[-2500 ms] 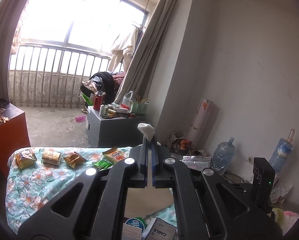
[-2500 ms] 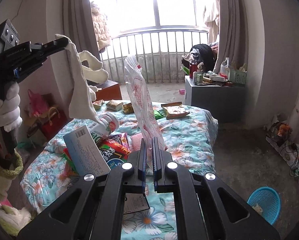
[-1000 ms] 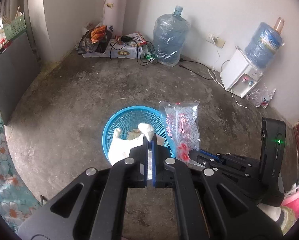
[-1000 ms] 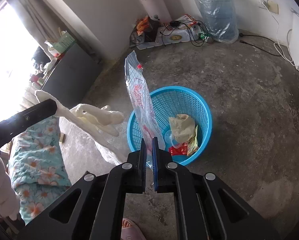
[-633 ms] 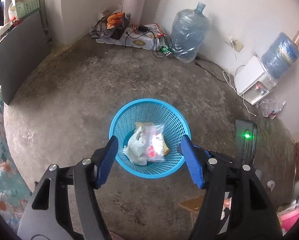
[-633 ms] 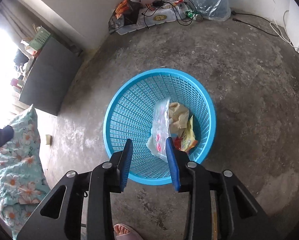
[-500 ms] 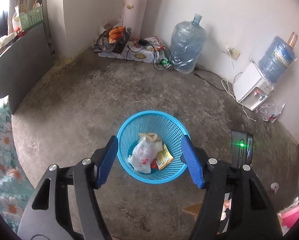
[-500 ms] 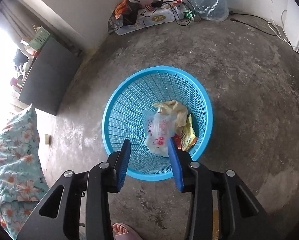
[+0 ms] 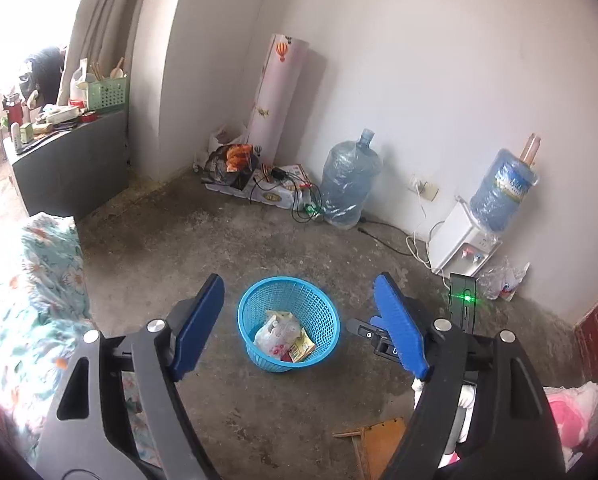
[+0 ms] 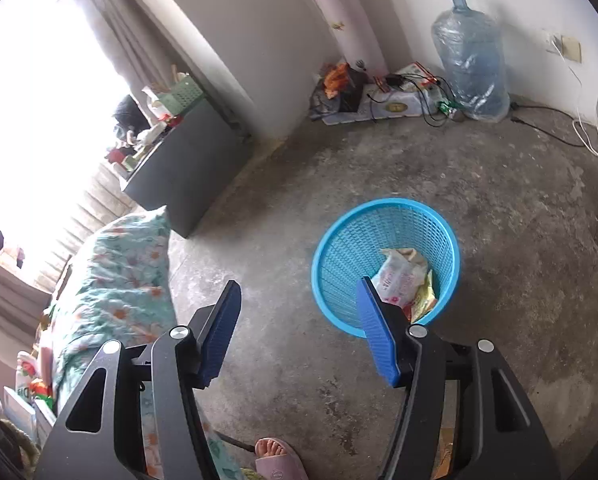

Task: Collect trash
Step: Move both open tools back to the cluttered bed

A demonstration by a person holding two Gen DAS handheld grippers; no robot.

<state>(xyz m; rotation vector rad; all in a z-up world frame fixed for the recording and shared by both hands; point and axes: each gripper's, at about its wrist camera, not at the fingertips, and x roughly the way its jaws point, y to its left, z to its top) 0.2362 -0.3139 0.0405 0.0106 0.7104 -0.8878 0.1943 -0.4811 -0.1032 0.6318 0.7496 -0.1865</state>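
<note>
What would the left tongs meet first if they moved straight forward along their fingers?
Probably the blue basket: it sits on the floor between the open fingers of the left tongs, with a white bag and wrappers inside. Nothing shows between, though depth is unclear.

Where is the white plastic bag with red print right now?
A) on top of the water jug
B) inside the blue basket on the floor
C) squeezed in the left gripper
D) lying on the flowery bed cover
B: the white plastic bag with red print lies inside the blue basket among other wrappers, and both the left gripper and the right gripper are open and empty.
</note>
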